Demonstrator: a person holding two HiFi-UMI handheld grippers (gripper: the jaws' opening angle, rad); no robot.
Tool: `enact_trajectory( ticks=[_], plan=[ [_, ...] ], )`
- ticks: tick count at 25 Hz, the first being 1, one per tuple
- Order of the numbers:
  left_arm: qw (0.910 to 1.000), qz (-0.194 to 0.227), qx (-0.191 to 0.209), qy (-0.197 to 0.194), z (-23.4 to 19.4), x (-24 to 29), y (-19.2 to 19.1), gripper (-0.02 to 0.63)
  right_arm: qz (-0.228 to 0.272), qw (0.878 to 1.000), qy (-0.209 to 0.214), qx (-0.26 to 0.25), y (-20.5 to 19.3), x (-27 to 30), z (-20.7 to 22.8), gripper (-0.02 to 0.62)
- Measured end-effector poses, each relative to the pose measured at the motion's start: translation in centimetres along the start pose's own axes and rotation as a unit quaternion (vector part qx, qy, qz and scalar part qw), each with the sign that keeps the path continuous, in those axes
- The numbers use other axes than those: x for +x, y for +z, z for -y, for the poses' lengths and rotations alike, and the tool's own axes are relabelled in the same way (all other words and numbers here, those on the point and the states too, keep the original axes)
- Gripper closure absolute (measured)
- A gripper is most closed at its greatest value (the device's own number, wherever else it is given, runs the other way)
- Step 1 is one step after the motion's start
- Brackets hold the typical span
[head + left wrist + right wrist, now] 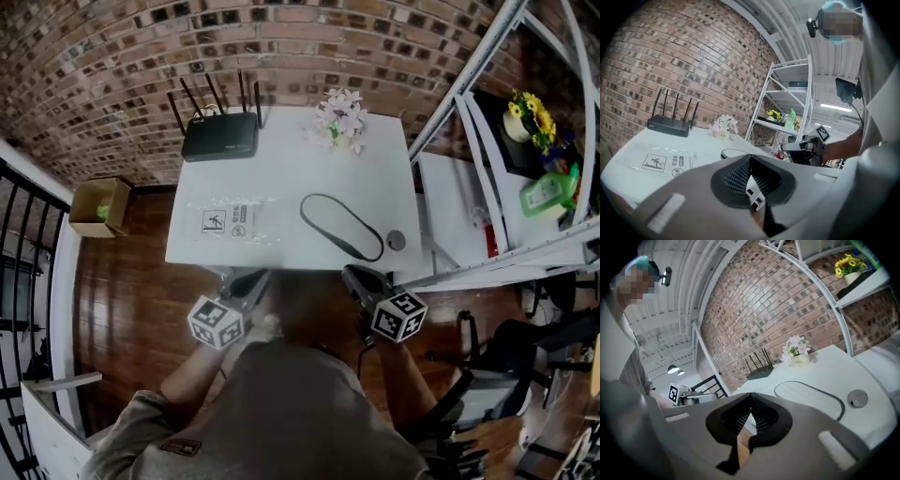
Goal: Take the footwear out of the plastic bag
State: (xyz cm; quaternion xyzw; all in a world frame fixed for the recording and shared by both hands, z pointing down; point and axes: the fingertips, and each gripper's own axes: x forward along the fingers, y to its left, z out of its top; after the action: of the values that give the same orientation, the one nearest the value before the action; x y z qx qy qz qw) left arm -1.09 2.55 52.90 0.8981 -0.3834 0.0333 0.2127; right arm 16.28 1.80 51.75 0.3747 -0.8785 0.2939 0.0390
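Left jaws: my left gripper (749, 160) is pressed together with nothing between, held just off the counter's (281, 169) near edge.
Right jaws: my right gripper (751, 401) is likewise pressed together and empty.
Footwear (342, 226): flat, white with a dark rim, on the counter, outside the bag.
Plastic bag (230, 221): lying flat to its left, apart.
Behind: router (220, 139), flowers (339, 118).

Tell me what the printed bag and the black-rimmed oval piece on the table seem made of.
Plastic bag: thin clear film, slightly glossy; the white table shows through around the black print. Oval piece: white, matte, finely ribbed face with a dark edging, likely fabric or foam; the look leaves it open.
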Motion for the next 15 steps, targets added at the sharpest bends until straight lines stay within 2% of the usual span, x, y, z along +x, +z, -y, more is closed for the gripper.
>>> enact_trajectory(
  ticks=[10, 15],
  plan=[
    [0.9993, 0.014, -0.001, 0.035, 8.2, -2.1, -2.2, 0.604, -0.003, 0.997, 0.054, -0.047, -2.4, -4.8, -3.6, 0.582],
    [0.9986, 0.023, -0.001, 0.048, 10.4, -3.0, -3.0, 0.604, -0.007, 0.995, 0.070, -0.064, -3.5, -6.1, -4.9, 0.583]
  ],
)
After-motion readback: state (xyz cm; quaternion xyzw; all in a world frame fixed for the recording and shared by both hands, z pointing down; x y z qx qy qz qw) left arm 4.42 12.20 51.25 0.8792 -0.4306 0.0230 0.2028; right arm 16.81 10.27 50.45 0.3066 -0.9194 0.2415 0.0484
